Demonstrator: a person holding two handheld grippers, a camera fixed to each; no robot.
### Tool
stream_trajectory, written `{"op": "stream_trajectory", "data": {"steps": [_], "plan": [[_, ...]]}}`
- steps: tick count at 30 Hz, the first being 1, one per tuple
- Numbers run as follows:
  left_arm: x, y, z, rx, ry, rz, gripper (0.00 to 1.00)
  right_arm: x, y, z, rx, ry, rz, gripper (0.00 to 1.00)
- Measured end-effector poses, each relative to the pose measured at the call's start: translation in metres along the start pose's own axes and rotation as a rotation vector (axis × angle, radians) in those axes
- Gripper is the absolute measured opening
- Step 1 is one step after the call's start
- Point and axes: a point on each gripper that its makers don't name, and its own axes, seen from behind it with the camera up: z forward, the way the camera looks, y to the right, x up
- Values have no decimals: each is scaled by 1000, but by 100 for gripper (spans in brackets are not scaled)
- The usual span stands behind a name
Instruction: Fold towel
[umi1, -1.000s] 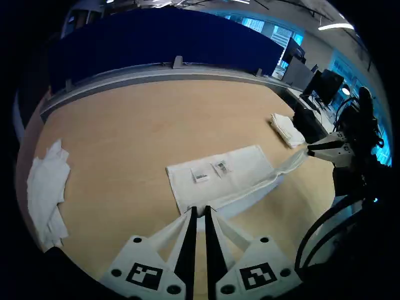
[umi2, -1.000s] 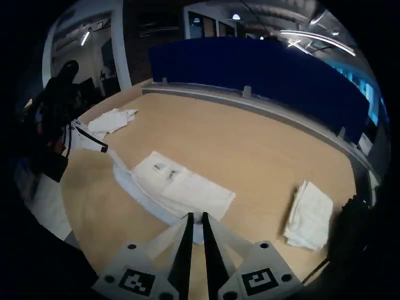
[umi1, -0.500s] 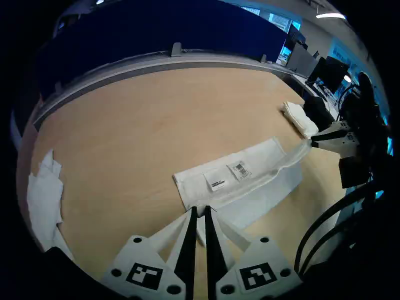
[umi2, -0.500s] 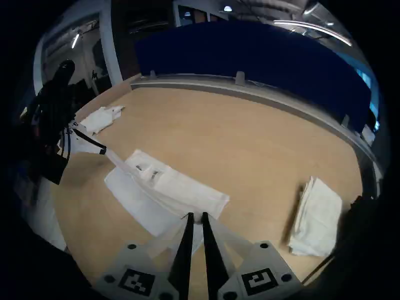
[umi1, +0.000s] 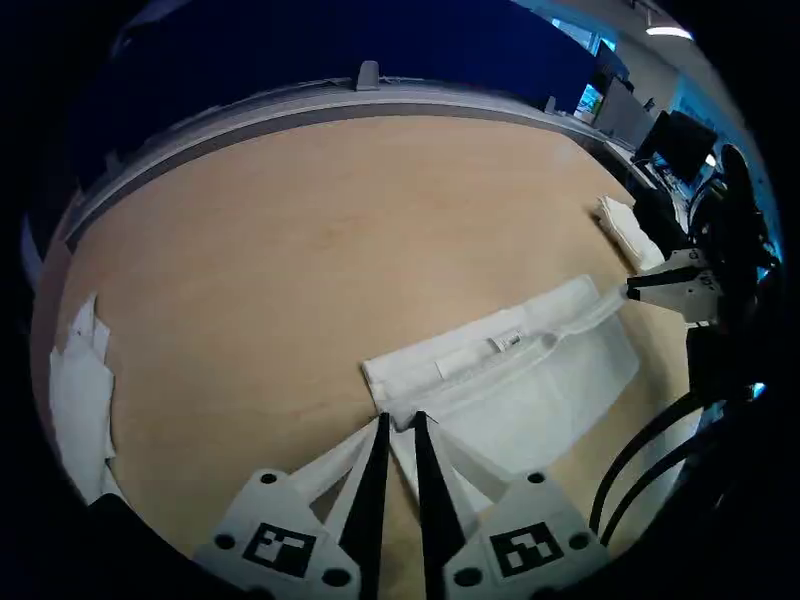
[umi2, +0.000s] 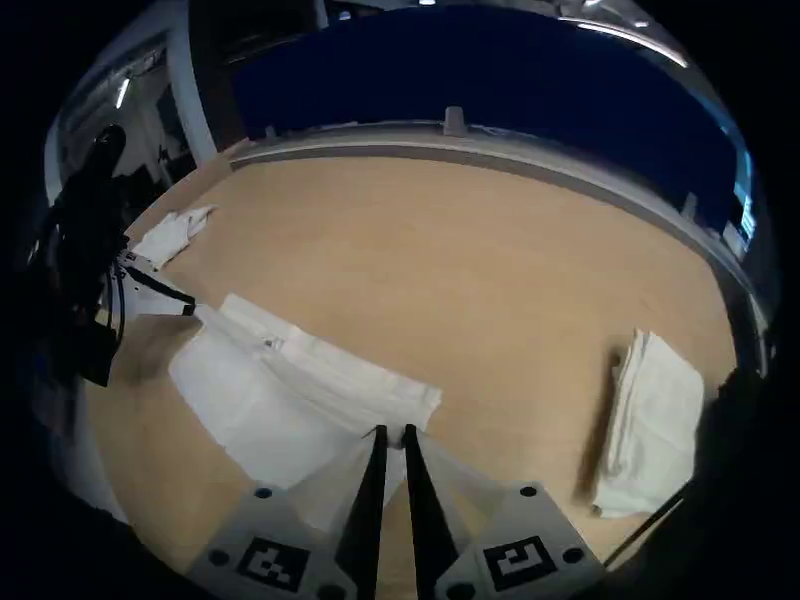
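White towel (umi1: 520, 390) is being gripped mid-fold at two corners by the clenched left tool (umi1: 397, 420) and right tool (umi2: 388, 432); next, that edge likely needs laying on the far edge.

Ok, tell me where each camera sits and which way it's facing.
Left gripper view: rides on the left gripper, looking along its fingers across the wooden table toward the blue partition; its fingers pinch the towel, the right gripper holds the far corner.
Right gripper view: rides on the right gripper, facing that partition too; its fingers pinch the towel, left gripper at far left.
Shared: towel, table, partition, folded towel stack, both grippers.
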Motion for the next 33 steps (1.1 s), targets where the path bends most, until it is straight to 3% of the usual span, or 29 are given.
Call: {"op": "stream_trajectory", "data": {"steps": [2, 6, 12, 20, 33], "plan": [[1, -3, 2, 8, 1, -4, 25, 1, 1, 2, -7, 2, 8, 21], [-1, -9, 2, 28, 1, -6, 40, 1, 3, 3, -30, 10, 9, 48], [-3, -16, -4, 57, 13, 0, 91, 1, 4, 1, -42, 21, -3, 77], [-4, -14, -12, 52, 24, -10, 95, 1, 1, -3, -32, 30, 6, 95], [-30, -20, -42, 98, 54, -57, 95, -15, -11, -26, -26, 31, -15, 96]]}}
